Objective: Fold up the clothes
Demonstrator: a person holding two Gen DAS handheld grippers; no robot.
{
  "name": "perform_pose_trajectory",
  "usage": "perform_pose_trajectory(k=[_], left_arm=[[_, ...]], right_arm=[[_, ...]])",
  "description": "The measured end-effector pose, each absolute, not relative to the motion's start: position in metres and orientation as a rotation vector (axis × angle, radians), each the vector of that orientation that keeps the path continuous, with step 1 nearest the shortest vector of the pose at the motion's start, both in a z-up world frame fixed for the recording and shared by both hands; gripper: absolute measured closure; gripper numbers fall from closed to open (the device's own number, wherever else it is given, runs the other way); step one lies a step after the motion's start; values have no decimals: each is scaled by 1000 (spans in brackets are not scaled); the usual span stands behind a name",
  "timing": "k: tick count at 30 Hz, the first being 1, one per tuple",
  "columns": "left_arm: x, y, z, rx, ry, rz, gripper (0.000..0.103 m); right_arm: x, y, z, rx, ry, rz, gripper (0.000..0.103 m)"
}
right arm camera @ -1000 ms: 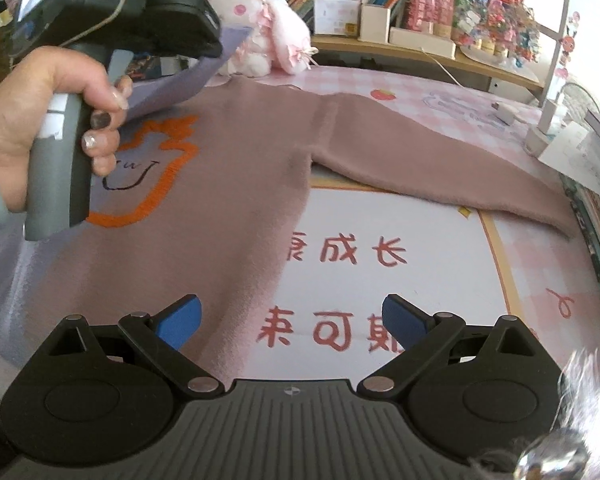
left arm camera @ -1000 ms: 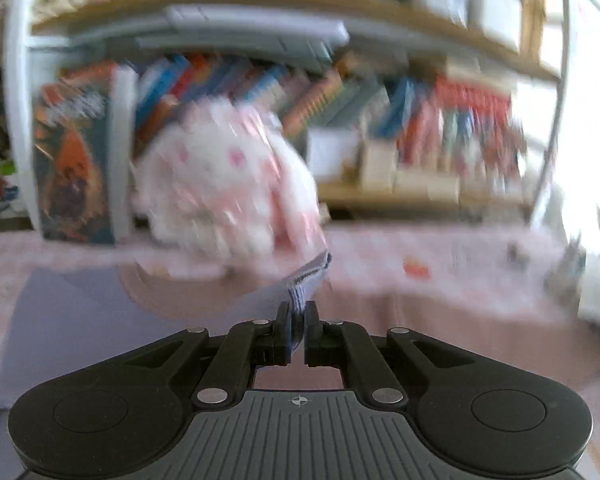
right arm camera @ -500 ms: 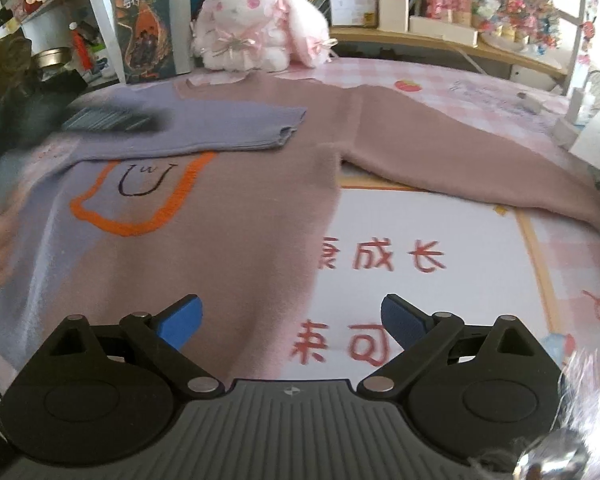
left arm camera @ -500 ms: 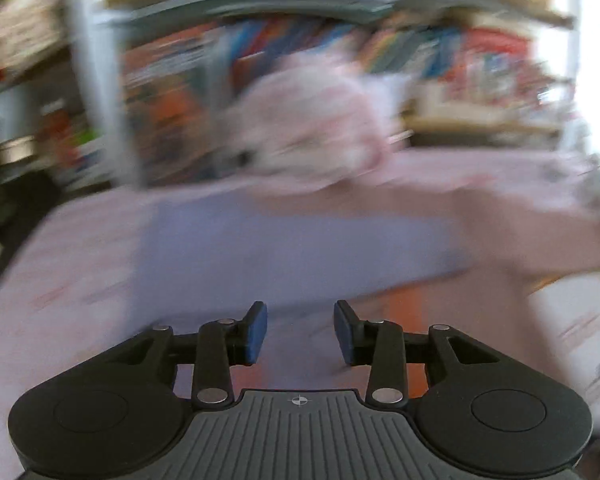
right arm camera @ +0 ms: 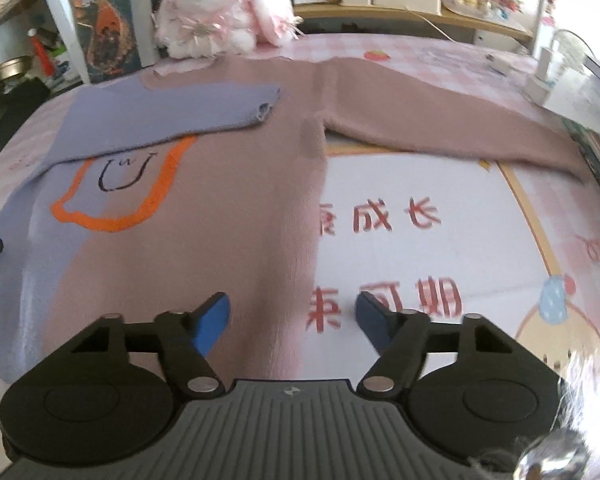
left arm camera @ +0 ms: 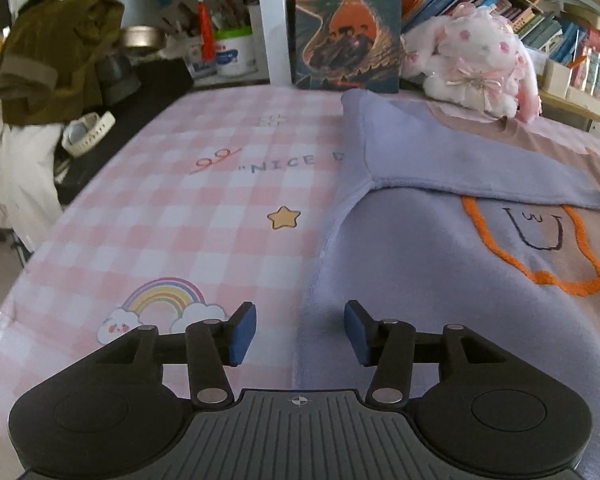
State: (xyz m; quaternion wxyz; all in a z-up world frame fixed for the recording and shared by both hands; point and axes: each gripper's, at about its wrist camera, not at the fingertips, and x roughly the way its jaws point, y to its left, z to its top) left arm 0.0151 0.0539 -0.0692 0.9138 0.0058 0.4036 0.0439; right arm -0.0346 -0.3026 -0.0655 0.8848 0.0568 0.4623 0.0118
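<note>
Both claws hang over the garment with nothing pinched in them. At the far left of the left wrist view, an olive-green cloth heap (left arm camera: 56,60) sits on dark furniture beside the pink-and-white checked tablecloth (left arm camera: 204,216), which is printed with a yellow star (left arm camera: 284,217) and a rainbow with clouds (left arm camera: 162,304). Just right of the rainbow is the left gripper (left arm camera: 300,332): its blue-padded jaws are opening, they stand apart, and the lavender side edge of the sweater lies below the gap, not pressed by either pad. The soft knitted sweater, half lavender and half dusty pink (left arm camera: 440,288), lies flat on the cloth, with an orange outlined shape enclosing a small black line drawing (left arm camera: 536,240) on its front. Its lavender sleeve (left arm camera: 460,160) is folded across the chest, cuff toward the pink half. Behind it a dark illustrated book (left arm camera: 346,24) stands upright, with a white-and-pink plush rabbit (left arm camera: 472,56) just right of it, at the sweater's collar.

In the right wrist view, the pink half of the sweater runs down the middle to the right gripper (right arm camera: 292,320). Its blue-padded jaws are closing but stand apart; the sweater's pink side edge lies below the gap, and neither pad presses it. Farther right, the pink sleeve (right arm camera: 452,132) stretches out unfolded over a white panel with red characters (right arm camera: 396,264), ending near the table's right edge.
</note>
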Motion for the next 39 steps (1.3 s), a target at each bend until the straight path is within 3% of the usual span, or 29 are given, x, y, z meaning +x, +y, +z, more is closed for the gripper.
perform_pose_trajectory(k=[2, 3, 5, 6, 8, 12, 29, 34, 37, 39], left_arm=[[13, 59, -70, -11, 826, 55, 60], [13, 61, -71, -25, 826, 31, 79], [12, 65, -71, -63, 826, -23, 98], [11, 66, -70, -64, 822, -28, 98], [9, 70, -69, -71, 812, -31, 99], [8, 84, -66, -91, 793, -6, 98], [11, 120, -71, -117, 816, 35, 98], [11, 122, -71, -107, 823, 36, 90], [7, 122, -65, -123, 810, 34, 87], [2, 122, -58, -130, 786, 36, 78]], right_arm=[[-41, -298, -64, 114, 963, 11, 52], [-44, -296, -64, 114, 961, 5, 56], [-49, -291, -64, 115, 954, 0, 66], [-51, -289, -64, 116, 950, 1, 76], [-52, -283, -63, 119, 944, 3, 86], [-51, -272, -62, 108, 936, 7, 89], [-39, -232, -64, 53, 926, 79, 89], [-40, -232, -64, 50, 924, 68, 89], [-41, -231, -63, 57, 926, 51, 83], [-41, -232, -61, 74, 926, 33, 74]])
